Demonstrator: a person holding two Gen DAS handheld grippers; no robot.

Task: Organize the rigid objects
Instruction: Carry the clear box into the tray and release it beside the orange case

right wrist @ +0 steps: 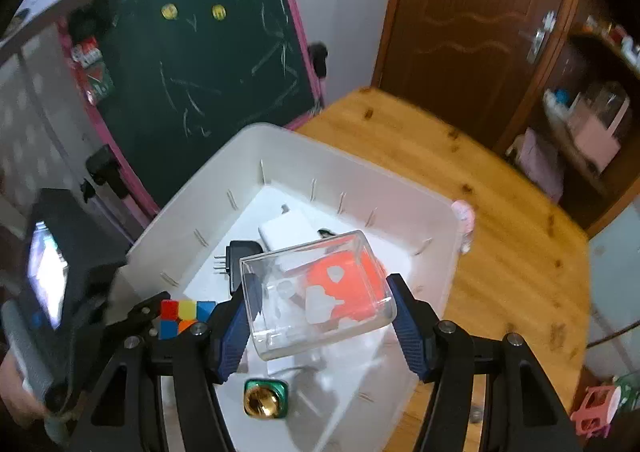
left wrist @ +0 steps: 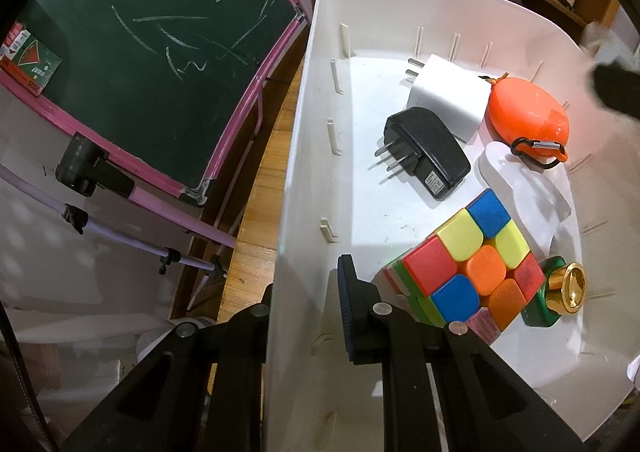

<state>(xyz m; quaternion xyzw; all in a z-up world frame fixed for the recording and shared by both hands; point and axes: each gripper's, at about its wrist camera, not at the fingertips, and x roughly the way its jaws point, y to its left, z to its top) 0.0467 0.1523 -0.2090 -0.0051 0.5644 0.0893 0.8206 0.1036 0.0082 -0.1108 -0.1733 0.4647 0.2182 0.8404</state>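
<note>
One calendar card [left wrist: 30, 62] — "2022" along its edge

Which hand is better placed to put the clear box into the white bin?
Right. The right gripper already holds the clear box between its fingers, above the white bin. The left gripper is clamped on the bin's wall, steadying it, so it is not free.

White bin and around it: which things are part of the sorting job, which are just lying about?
Job: white bin, clear box in right gripper, puzzle cube, black charger, white charger, orange case, green bottle.
Lying about: chalkboard, door.
</note>
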